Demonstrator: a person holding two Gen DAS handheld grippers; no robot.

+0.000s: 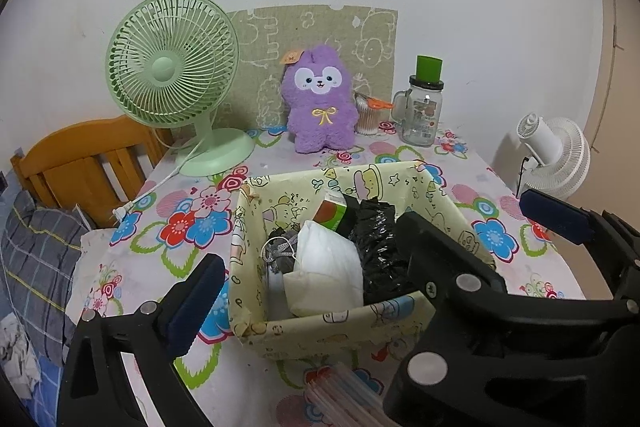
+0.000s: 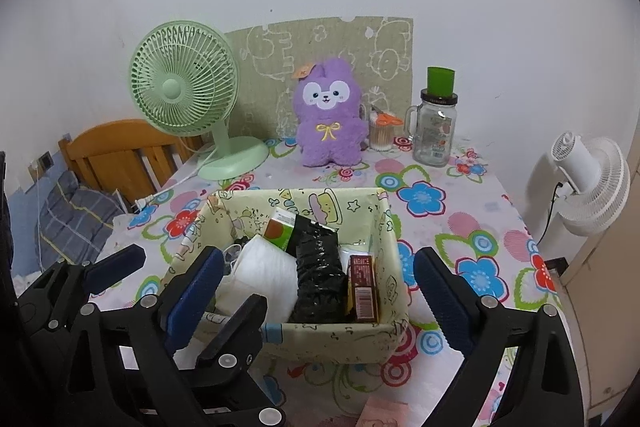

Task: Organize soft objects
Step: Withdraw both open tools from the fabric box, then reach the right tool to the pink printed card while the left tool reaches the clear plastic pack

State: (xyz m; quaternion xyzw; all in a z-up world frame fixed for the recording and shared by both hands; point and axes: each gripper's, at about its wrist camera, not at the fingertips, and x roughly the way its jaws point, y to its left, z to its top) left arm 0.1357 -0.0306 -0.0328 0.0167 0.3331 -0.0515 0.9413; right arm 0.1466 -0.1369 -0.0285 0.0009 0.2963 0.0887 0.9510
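Standing on a flowered table (image 2: 472, 211), a fabric box (image 2: 320, 341) holds a white pack (image 2: 264, 271), a black bag (image 2: 320, 283), a green carton (image 2: 280, 229) and a brown carton (image 2: 364, 287). The white pack lies at the left of the box, touching the black bag in the middle; the brown carton stands upright against the right wall. The right gripper (image 2: 316, 291) has its jaws wide apart, one pad on each side of the box's near end, nothing between them pressed. The left gripper (image 1: 364, 243) is likewise spread wide and empty, its pads well apart over the table. A purple plush (image 2: 330, 117) sits upright at the back, against a patterned board (image 2: 332, 47). A green fan (image 2: 184, 95) stands to its left, a jar (image 2: 436, 131) to its right, with a cup of swabs (image 2: 382, 135) between plush and jar. A white fan (image 2: 588, 183) stands off the table's right edge.
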